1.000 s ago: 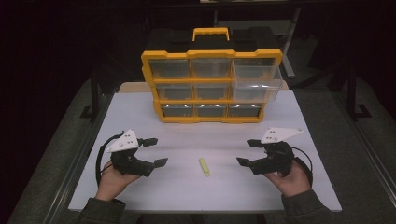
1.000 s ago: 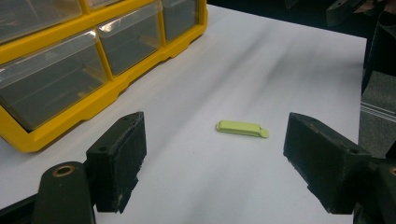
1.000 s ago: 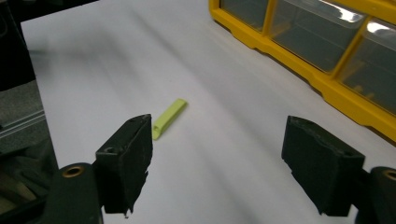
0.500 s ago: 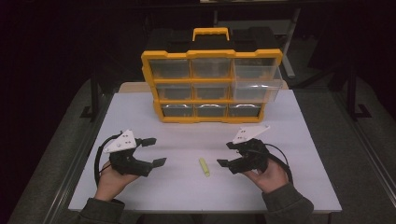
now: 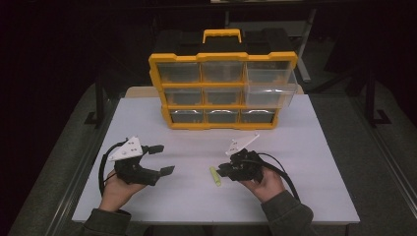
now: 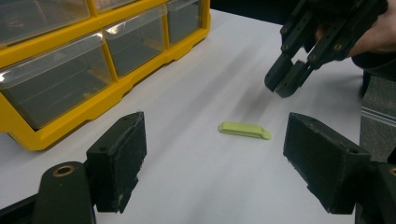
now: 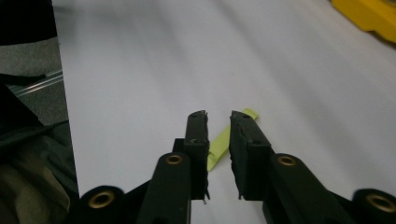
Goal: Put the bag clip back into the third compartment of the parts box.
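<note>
A small light-green plastic piece point(image 5: 215, 176) lies flat on the white table point(image 5: 319, 147), between the two hands. My right gripper point(image 5: 222, 170) hovers just right of it, slightly above the table. Its jaws have just been closing to a narrow gap, and nothing is between them. In the right gripper view the green piece point(image 7: 218, 147) lies on the table beneath the right gripper point(image 7: 219, 116). My left gripper point(image 5: 163, 159) rests wide open at the left. Its own view looks past the left gripper point(image 6: 215, 154) at the green piece point(image 6: 245, 130) and the right gripper point(image 6: 286, 81).
A yellow organiser point(image 5: 223, 56) with clear drawers and a black top stands at the table's back. Its middle-right drawer point(image 5: 270, 93) is pulled partly out. The organiser point(image 6: 107, 93) is close on the left in the left gripper view. Dark floor surrounds the table.
My right gripper has moved left toward the green piece and sunk a little, and its jaws have narrowed from wide open. The left gripper has stayed put.
</note>
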Available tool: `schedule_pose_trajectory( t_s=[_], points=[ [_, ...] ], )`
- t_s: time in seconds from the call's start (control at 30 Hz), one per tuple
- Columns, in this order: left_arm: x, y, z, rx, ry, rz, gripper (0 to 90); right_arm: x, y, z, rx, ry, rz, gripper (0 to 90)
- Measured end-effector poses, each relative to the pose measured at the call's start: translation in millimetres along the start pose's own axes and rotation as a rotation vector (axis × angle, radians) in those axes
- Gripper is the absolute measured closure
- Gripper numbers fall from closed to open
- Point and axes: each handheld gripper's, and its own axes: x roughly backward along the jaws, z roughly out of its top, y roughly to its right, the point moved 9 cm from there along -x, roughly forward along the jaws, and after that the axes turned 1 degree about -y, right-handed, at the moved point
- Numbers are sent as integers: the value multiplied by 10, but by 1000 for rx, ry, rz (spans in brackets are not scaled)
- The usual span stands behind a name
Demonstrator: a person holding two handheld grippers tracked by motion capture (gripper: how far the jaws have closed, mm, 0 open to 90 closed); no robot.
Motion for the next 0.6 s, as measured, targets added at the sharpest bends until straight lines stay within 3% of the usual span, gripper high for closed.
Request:
schedule_pose_trajectory(
  t_s=[0.1,0.2,0.43,0.53,0.6],
  points=[
    [6,-7,3,1,5,1,215,-86,-5,-10,23,-19,1,833],
    [8,-5,-1,7,6,1,216,-148,-36,-14,13,-30,19,878],
    [-1,-11,-14,1,-3,0,218,-298,-55,-53,12,-57,22,887],
    [-2,-11,-25,-3,-8,0,219,-362,-40,-66,37,-63,15,887],
    [-5,-14,-28,-3,-9,0,220,-391,-64,-77,15,-69,22,887]
  ],
)
